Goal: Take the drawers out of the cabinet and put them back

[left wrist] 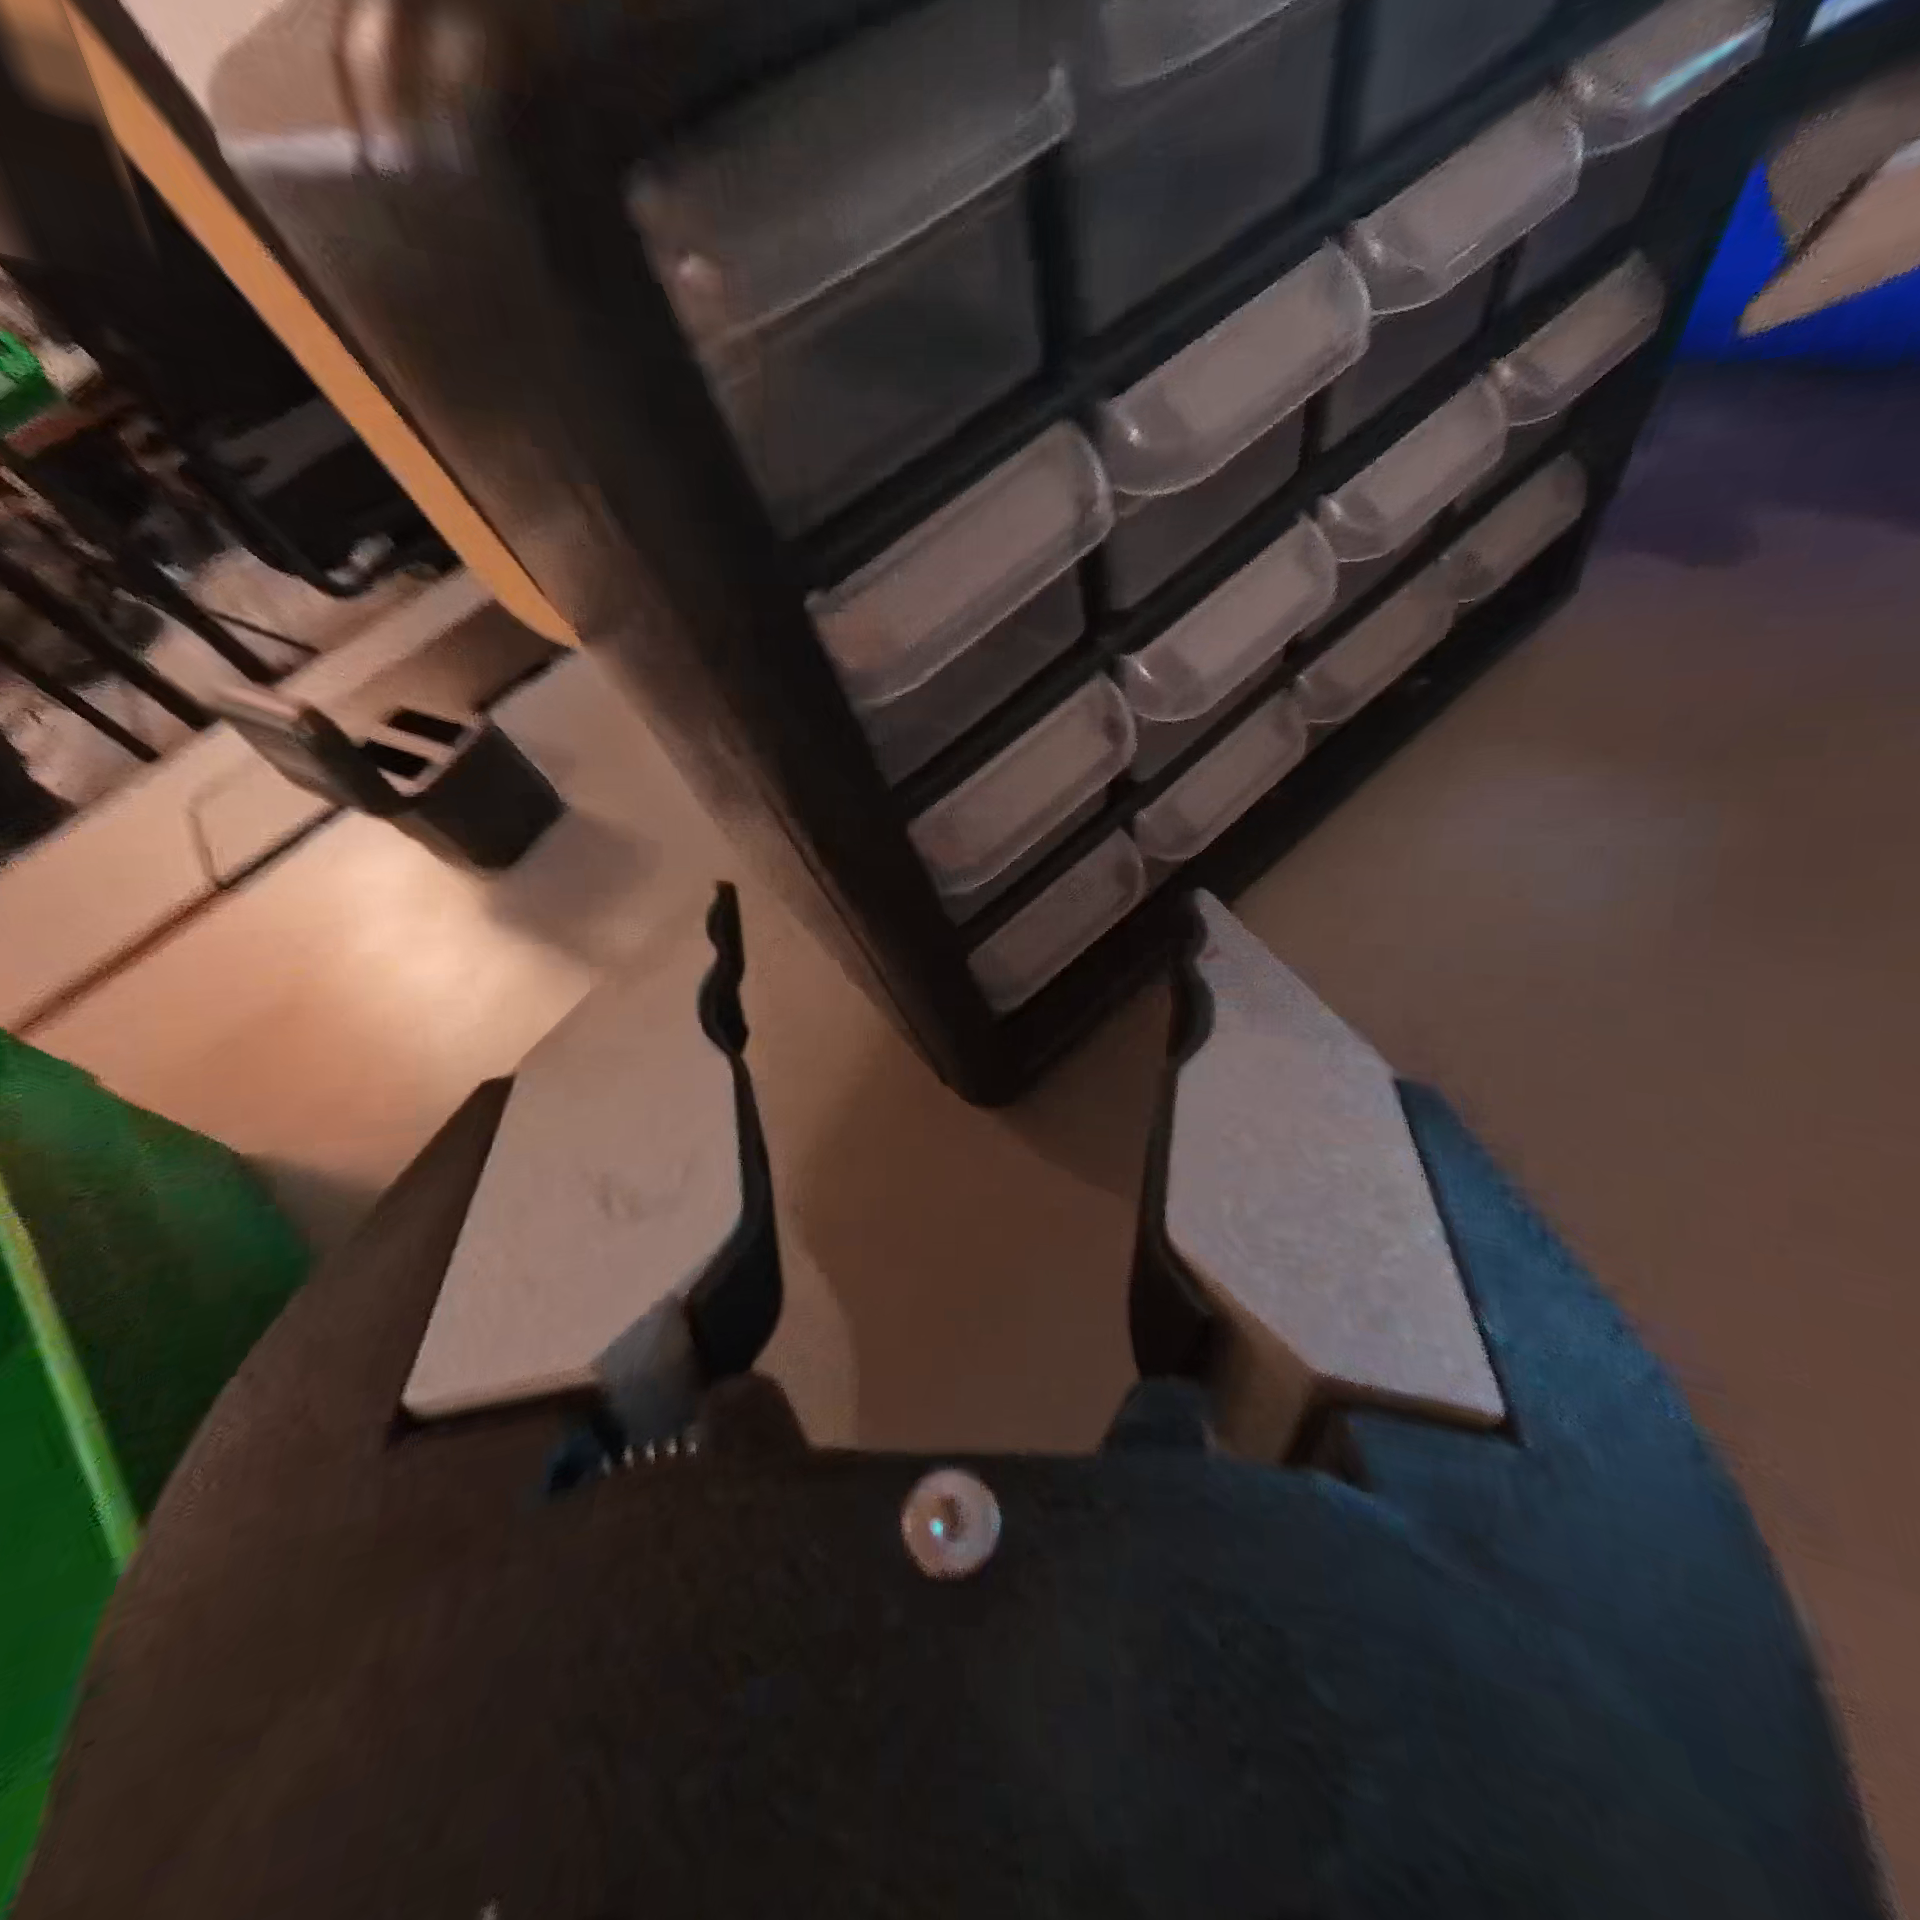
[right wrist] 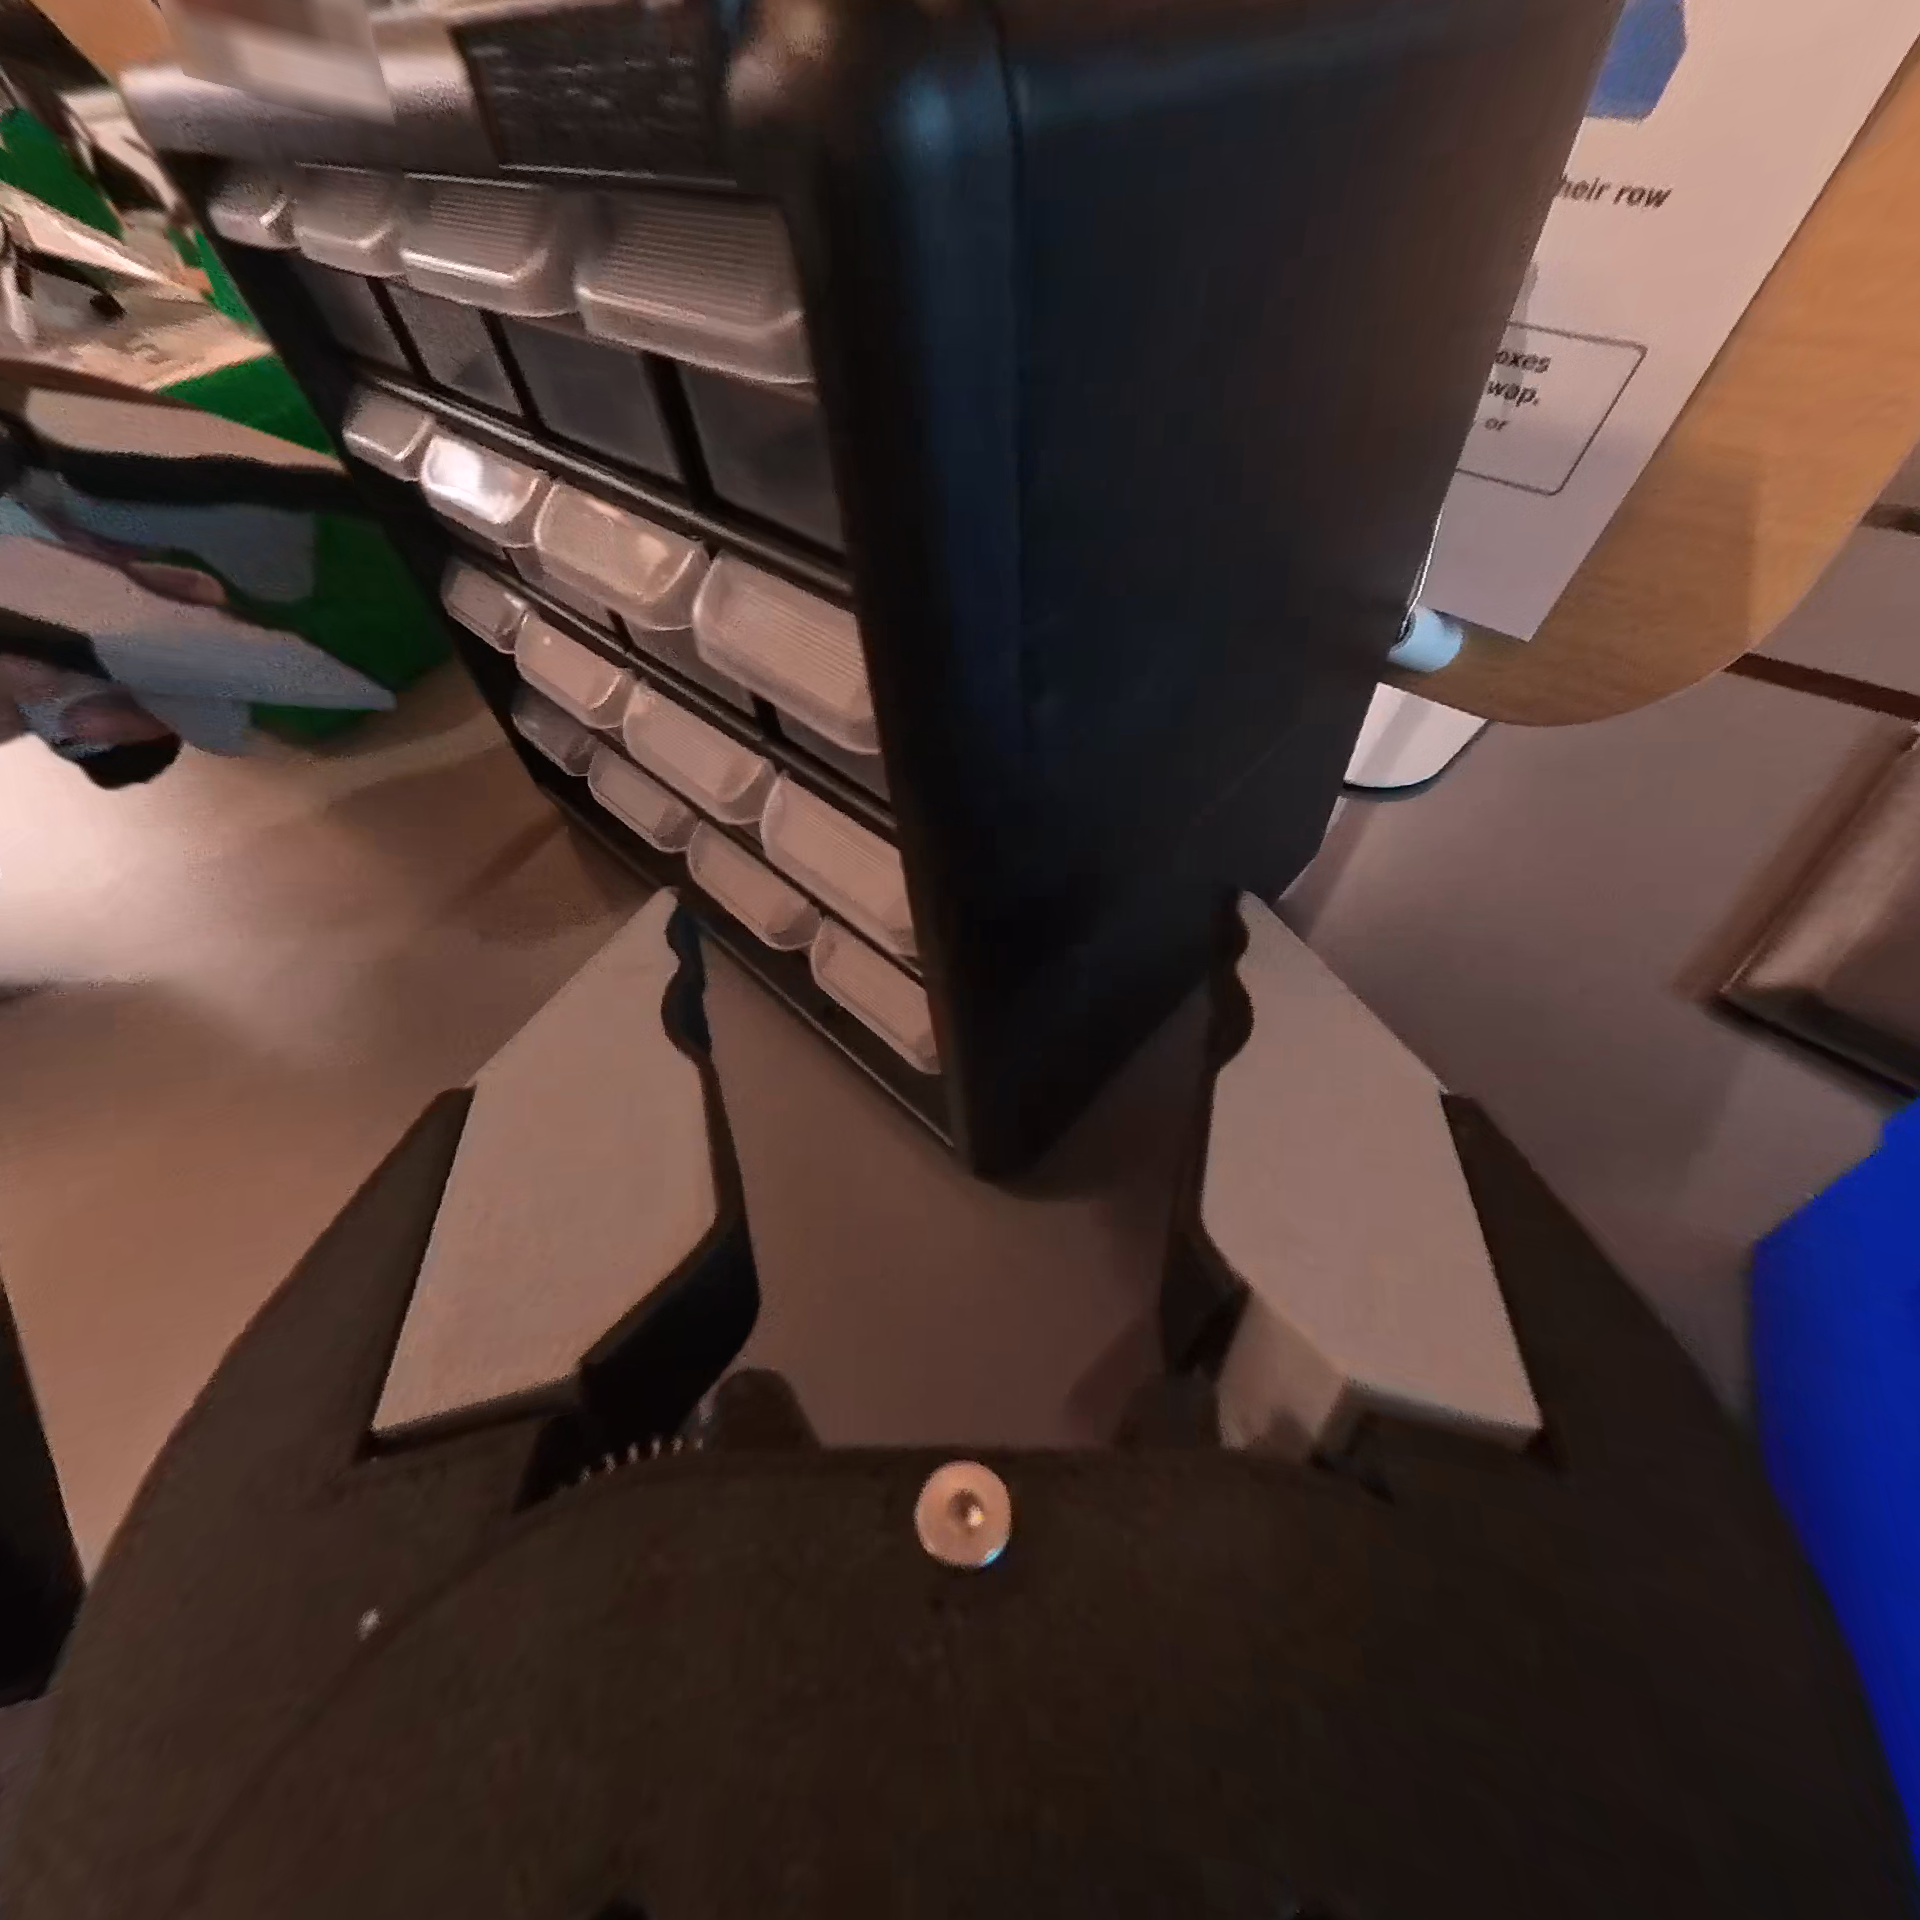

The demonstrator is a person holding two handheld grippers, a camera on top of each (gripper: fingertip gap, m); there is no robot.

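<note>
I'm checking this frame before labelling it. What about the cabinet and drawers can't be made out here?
- Cabinet top: cut off by the upper edge in both wrist views.
- Drawers' contents: unreadable in the left wrist view; motion blur and cloudy fronts hide them.
- Cabinet's back: behind its dark side wall in the right wrist view.
- Left-hand drawer column: blurred in the right wrist view.

black cabinet (left wrist: 665, 582) corner close ahead of both claws, bare tabletop (left wrist: 1558, 935) open beside it
</note>
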